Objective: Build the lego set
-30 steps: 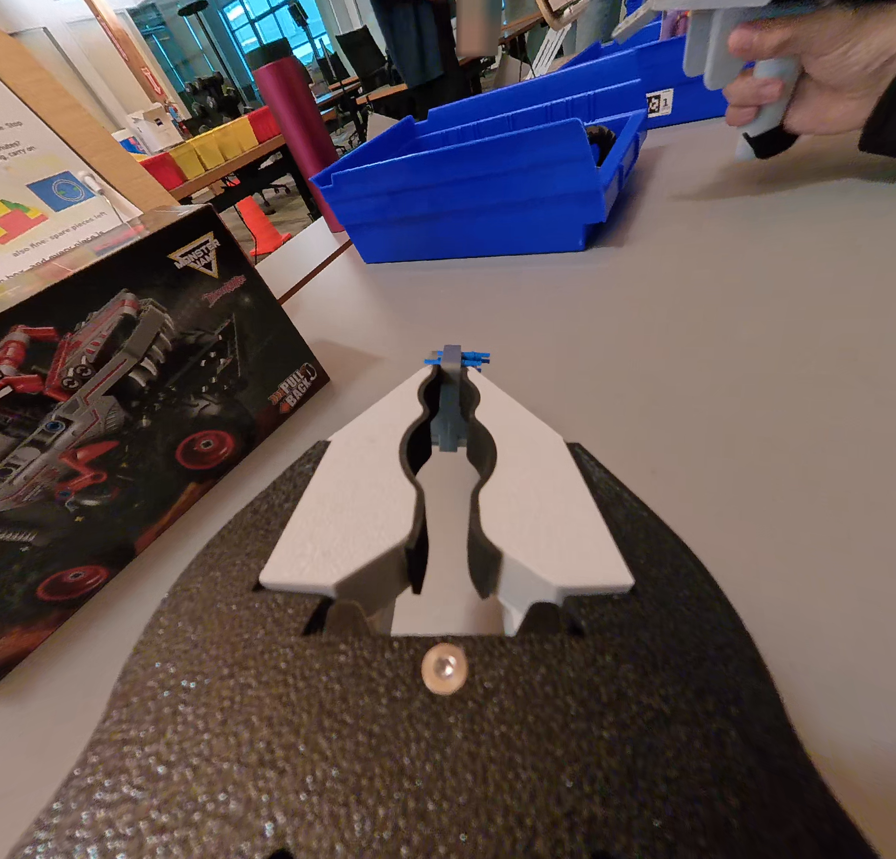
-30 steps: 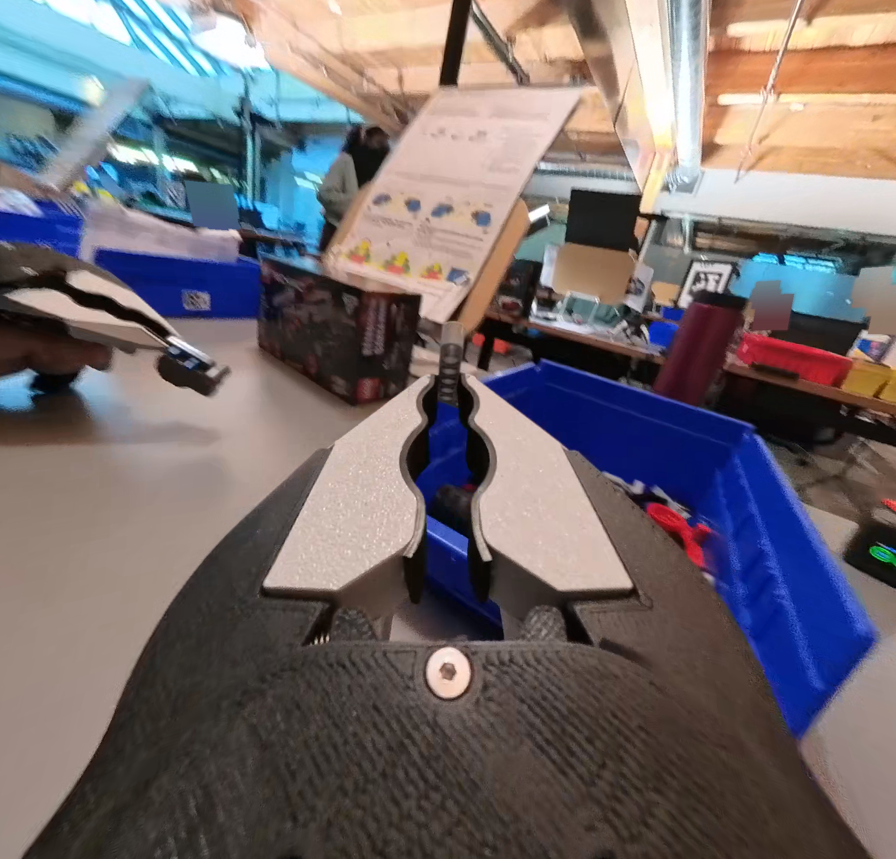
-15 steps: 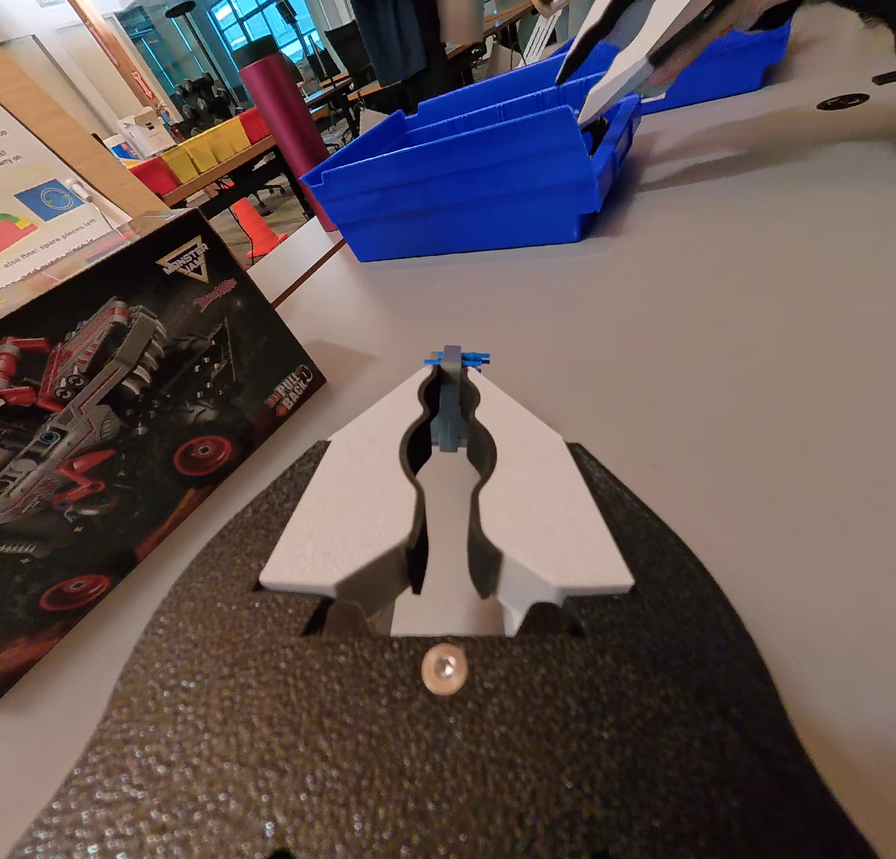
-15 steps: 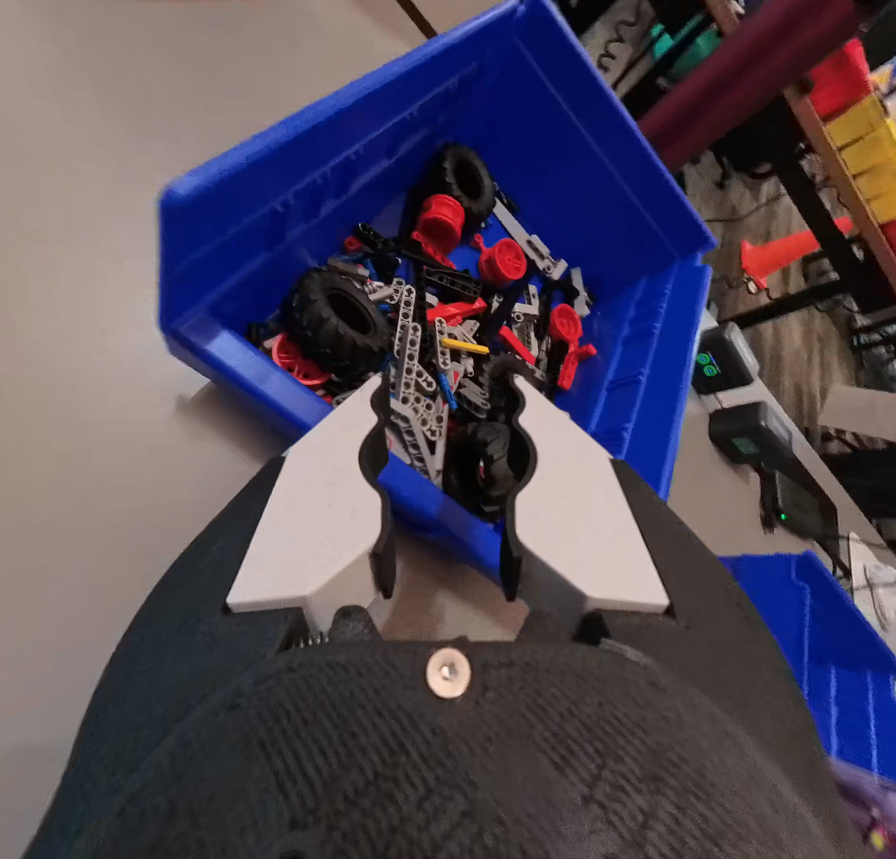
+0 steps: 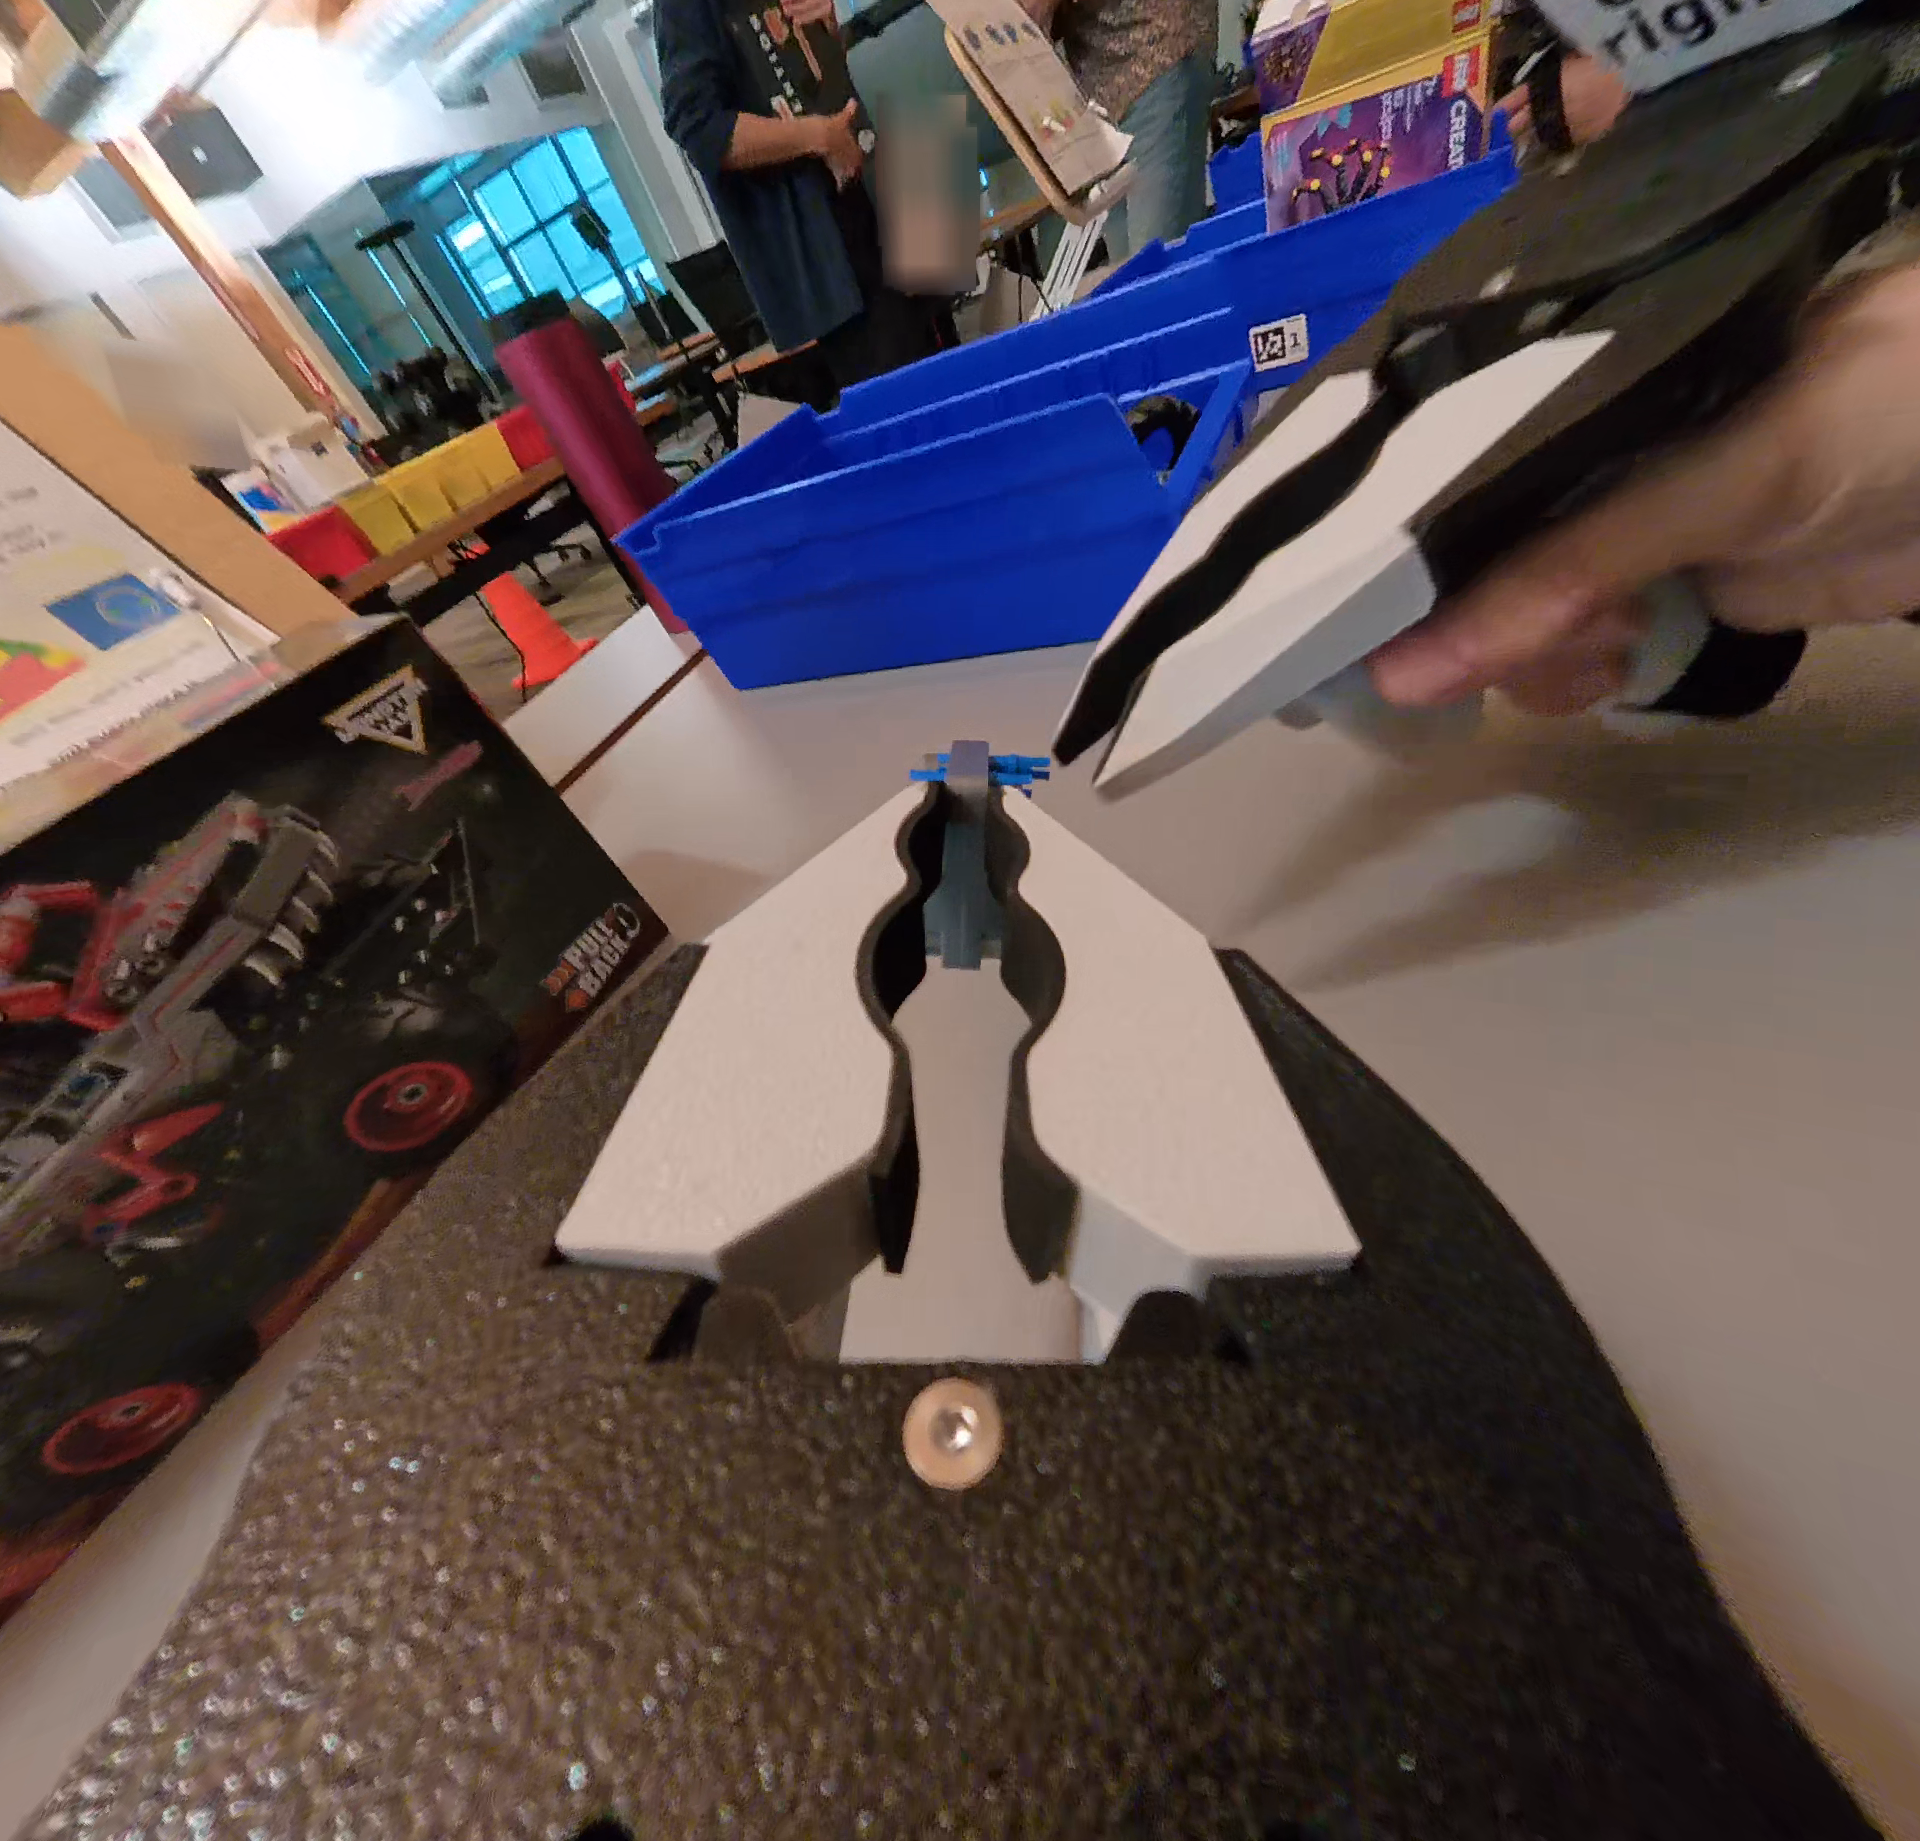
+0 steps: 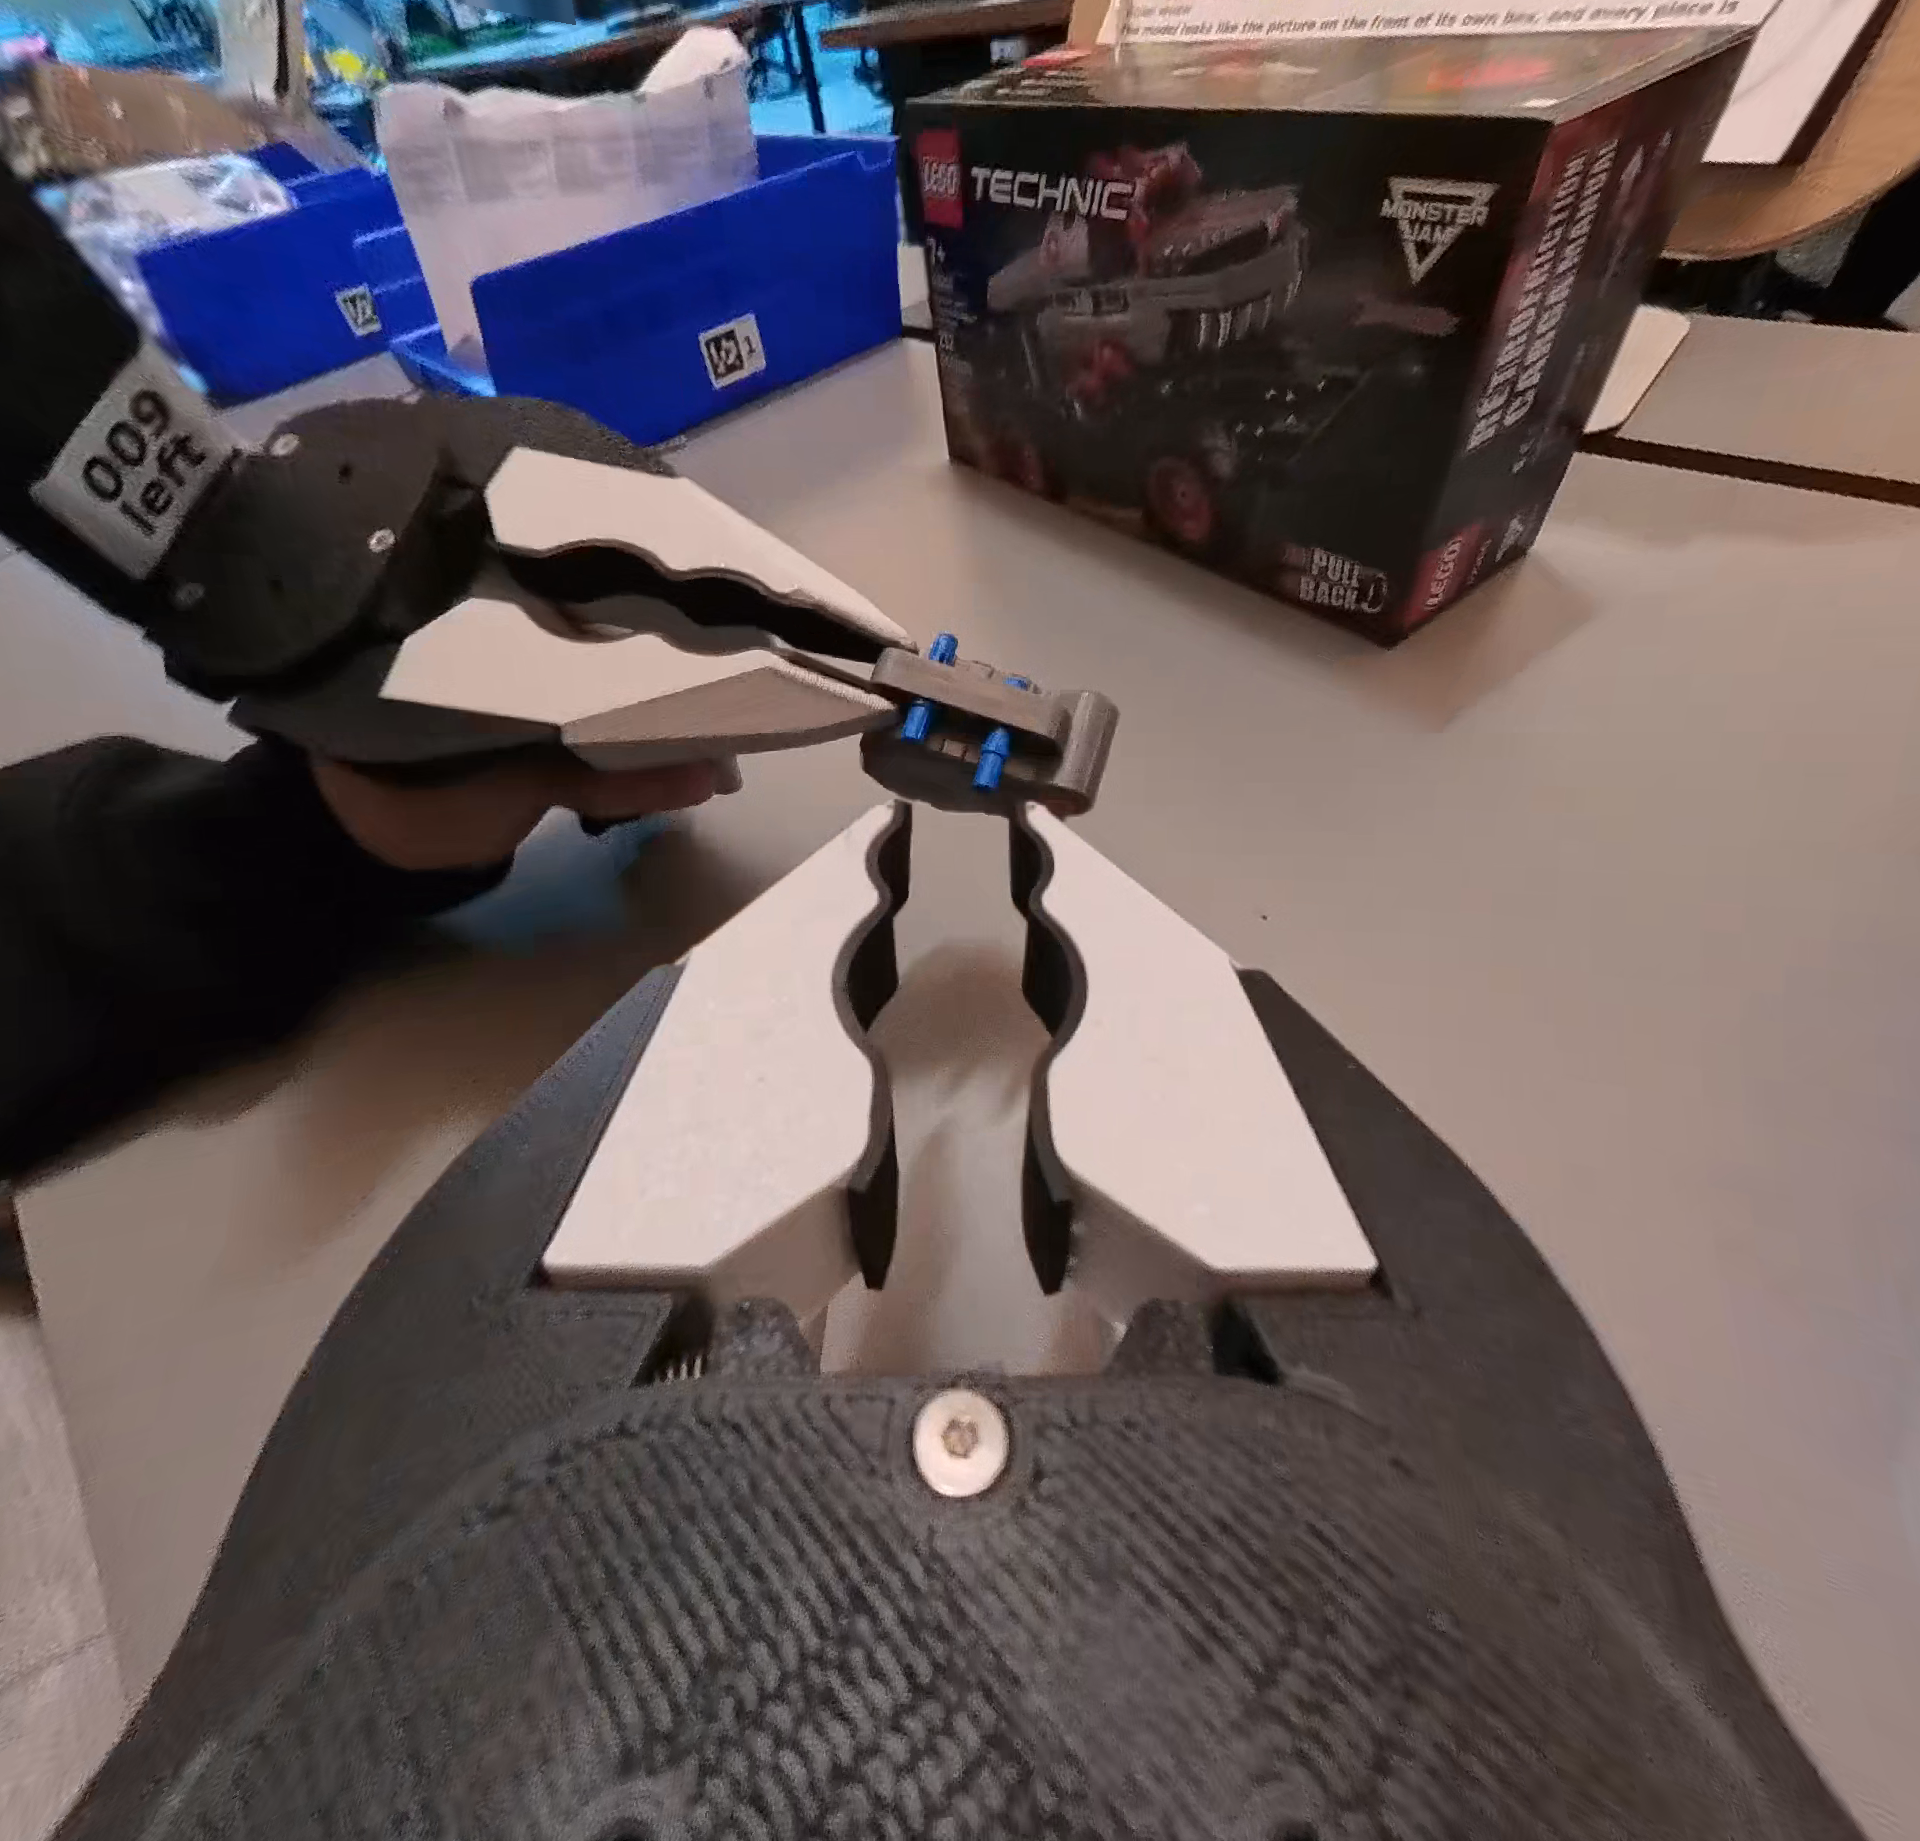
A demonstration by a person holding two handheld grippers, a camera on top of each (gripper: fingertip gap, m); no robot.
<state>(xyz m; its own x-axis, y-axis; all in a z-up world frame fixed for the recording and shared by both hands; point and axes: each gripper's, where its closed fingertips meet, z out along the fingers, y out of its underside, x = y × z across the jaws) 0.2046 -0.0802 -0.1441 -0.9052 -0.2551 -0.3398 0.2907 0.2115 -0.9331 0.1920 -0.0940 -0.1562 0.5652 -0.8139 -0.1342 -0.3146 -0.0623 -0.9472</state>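
The left gripper (image 5: pixel 971 804) hangs over the worktop (image 5: pixel 1507 1116), a small lego assembly (image 6: pixel 987 726) nipped at the tip of its jaws. The right gripper (image 6: pixel 958 825) has its parted jaws just short of that assembly, coming at it from the side. Left of the left jaws the set's box (image 5: pixel 239 1043) stands on the worktop; ahead of them sits a parts bin (image 5: pixel 914 534), more bins (image 6: pixel 675 305) behind.
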